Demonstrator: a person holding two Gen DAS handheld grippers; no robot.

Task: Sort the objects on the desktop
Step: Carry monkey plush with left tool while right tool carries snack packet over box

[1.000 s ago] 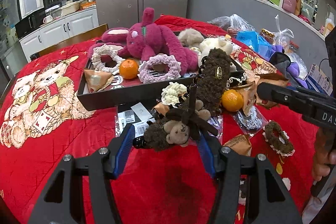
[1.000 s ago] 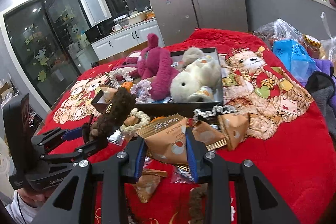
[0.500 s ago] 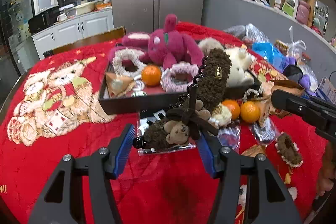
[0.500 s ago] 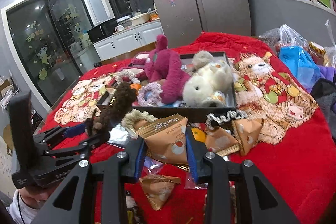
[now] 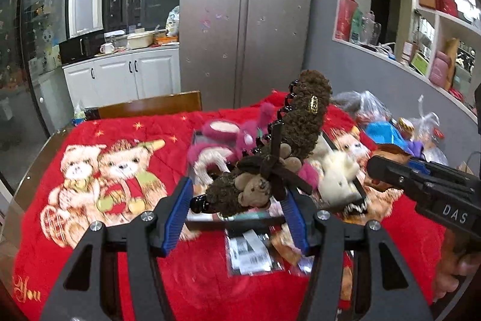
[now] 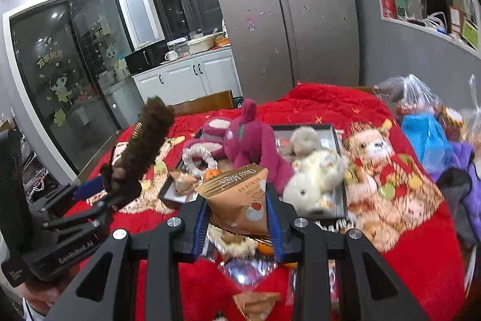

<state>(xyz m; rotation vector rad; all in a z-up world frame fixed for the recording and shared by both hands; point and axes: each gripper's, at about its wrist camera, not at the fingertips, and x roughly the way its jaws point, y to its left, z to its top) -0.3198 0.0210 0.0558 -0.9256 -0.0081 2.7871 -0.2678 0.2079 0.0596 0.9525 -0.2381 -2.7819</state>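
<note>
Plush toys (image 6: 258, 140) crowd black tray (image 6: 338, 158) beyond snack packet (image 6: 240, 200), hair clip (image 5: 270, 158).

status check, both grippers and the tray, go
Left gripper shut on brown fuzzy hair clip, lifted. Right gripper shut on orange snack packet. Black tray ahead, crowded with plush toys.

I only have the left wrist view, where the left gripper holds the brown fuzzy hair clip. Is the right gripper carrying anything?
Observer: Yes. The right wrist view shows the right gripper shut on an orange snack packet.
Operator: Is the packet over the tray yet?
Observer: It looks short of the tray; loose wrappers lie under it.
Operator: Does the hair clip hide anything from me?
Observer: A grey plush toy sits in the tray behind the cream plush toy.
</note>
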